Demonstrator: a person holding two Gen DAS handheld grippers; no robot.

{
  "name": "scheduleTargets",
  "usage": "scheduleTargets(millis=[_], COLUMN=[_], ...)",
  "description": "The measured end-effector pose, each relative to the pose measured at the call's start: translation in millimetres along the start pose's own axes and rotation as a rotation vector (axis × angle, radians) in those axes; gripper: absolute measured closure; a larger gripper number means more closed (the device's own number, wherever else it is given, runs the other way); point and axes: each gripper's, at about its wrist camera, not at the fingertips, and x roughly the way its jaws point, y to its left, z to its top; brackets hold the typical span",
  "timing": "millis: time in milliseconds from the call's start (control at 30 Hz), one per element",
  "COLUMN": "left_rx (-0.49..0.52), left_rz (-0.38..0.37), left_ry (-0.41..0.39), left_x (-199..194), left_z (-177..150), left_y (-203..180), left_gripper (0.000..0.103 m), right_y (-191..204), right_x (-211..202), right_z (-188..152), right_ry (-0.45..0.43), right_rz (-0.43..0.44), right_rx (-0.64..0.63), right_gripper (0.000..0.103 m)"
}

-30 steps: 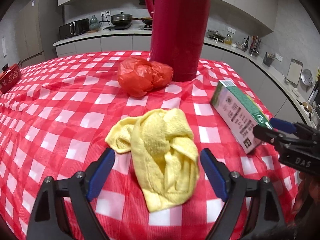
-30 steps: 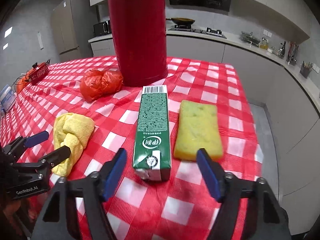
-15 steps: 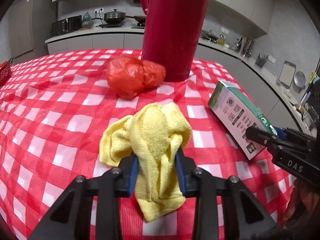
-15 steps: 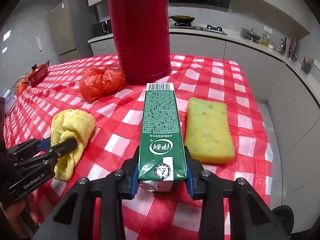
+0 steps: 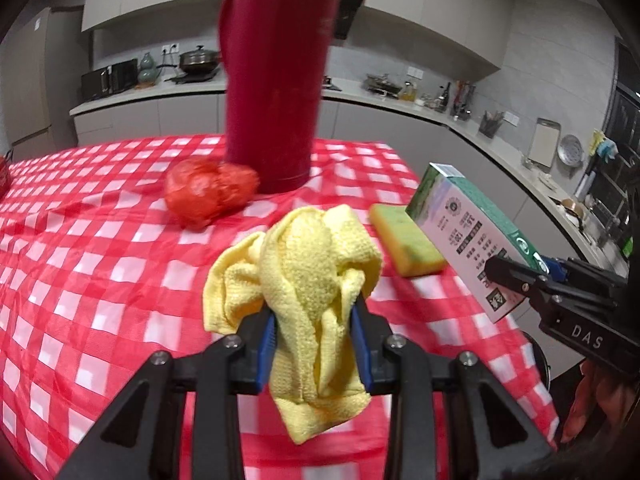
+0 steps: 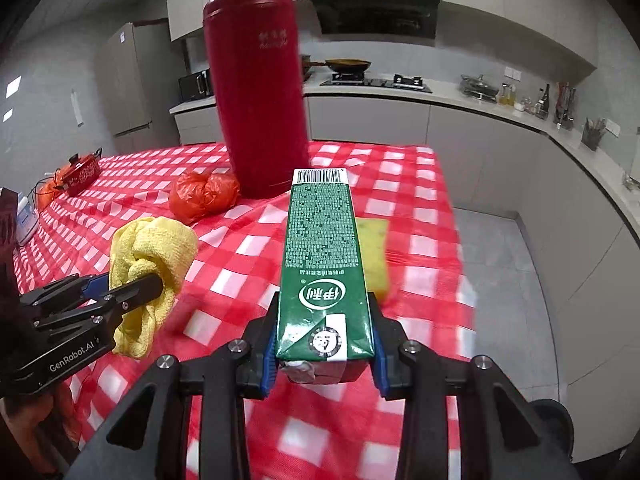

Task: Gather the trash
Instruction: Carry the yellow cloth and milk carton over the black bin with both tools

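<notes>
Carton (image 6: 320,264), pinched at its base by the right gripper (image 6: 322,354), may swing into the flask (image 6: 256,92) at twelve o'clock; the left gripper (image 5: 316,340) seemingly nips the cloth (image 5: 304,276) loosely.

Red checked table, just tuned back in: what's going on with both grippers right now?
A person is clearing trash with a gripper in each hand. The left gripper is clamped on the yellow cloth, which hangs clear of the table. The right gripper is clamped on the green carton, which is off the cloth-covered top too. The crumpled red plastic bag and the yellow sponge lie on the table near the tall red thermos.
</notes>
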Motion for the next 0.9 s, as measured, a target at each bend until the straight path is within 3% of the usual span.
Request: scheduleTargets(millis=[900], left_rx=[0.141], left_rz=[-0.154], left_ry=[-0.014], left_x=[-33], left_z=[-32], left_y=[-173], left_gripper=[0.068], right_y=[-150], right_x=[-153], right_z=[-81], right_ry=[-0.071], right_rz=[-0.171], right_rx=[0.128], right_gripper=[0.064])
